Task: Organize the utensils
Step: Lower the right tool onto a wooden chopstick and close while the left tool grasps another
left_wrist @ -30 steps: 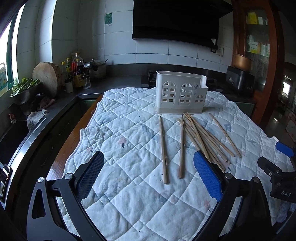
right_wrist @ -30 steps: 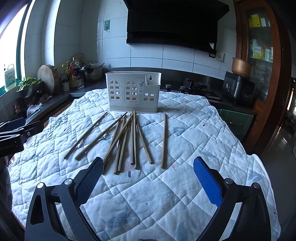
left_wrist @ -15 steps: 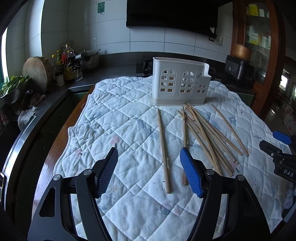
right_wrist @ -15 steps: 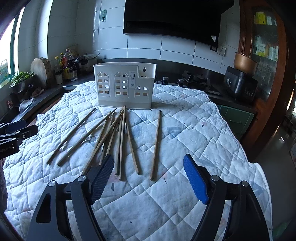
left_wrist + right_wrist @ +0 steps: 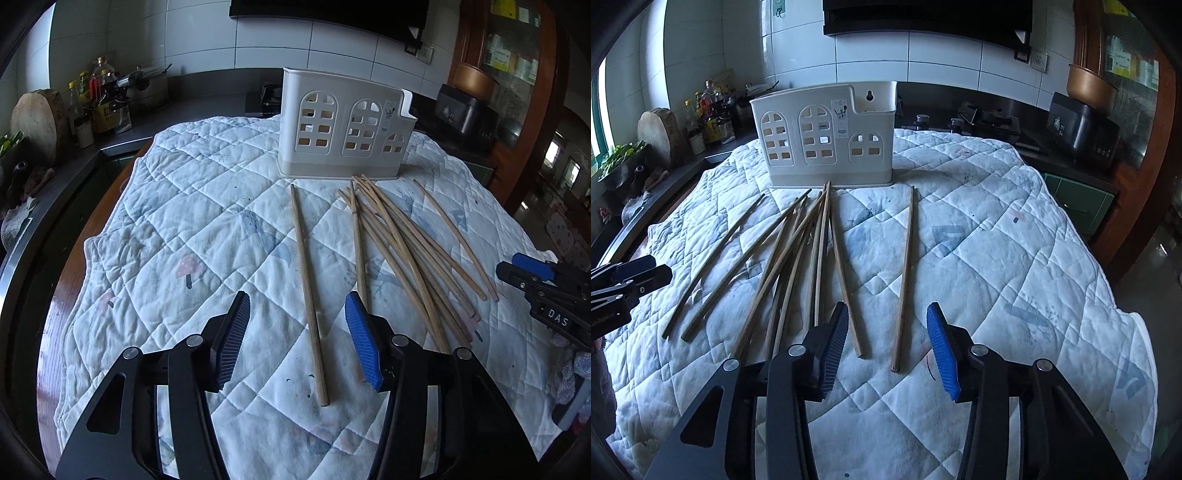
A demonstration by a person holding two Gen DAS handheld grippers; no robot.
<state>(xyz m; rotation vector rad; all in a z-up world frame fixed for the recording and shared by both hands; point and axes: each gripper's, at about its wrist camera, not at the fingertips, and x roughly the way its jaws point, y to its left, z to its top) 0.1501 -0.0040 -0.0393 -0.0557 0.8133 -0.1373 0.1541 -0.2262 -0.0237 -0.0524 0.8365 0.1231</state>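
Note:
Several wooden chopsticks [image 5: 402, 243] lie fanned on a white quilted cloth [image 5: 192, 206] in front of a white plastic utensil holder [image 5: 343, 129]. My left gripper [image 5: 297, 332] is open and empty, its jaws on either side of the near end of the leftmost single chopstick [image 5: 306, 280]. In the right wrist view the holder [image 5: 827, 136] stands behind the chopstick pile [image 5: 798, 251]. My right gripper [image 5: 886, 343] is open and empty, its jaws on either side of the near end of the rightmost single chopstick [image 5: 905, 277].
A dark counter [image 5: 207, 107] with bottles [image 5: 99, 96] and a round wooden board [image 5: 35, 122] runs at the left and back. A stove [image 5: 990, 122] and a black appliance [image 5: 1082, 133] stand behind the cloth. The table drops off at the right.
Both grippers have moved forward and down toward the chopsticks, and their jaws have narrowed, each now framing one single chopstick. The chopsticks and holder have not moved.

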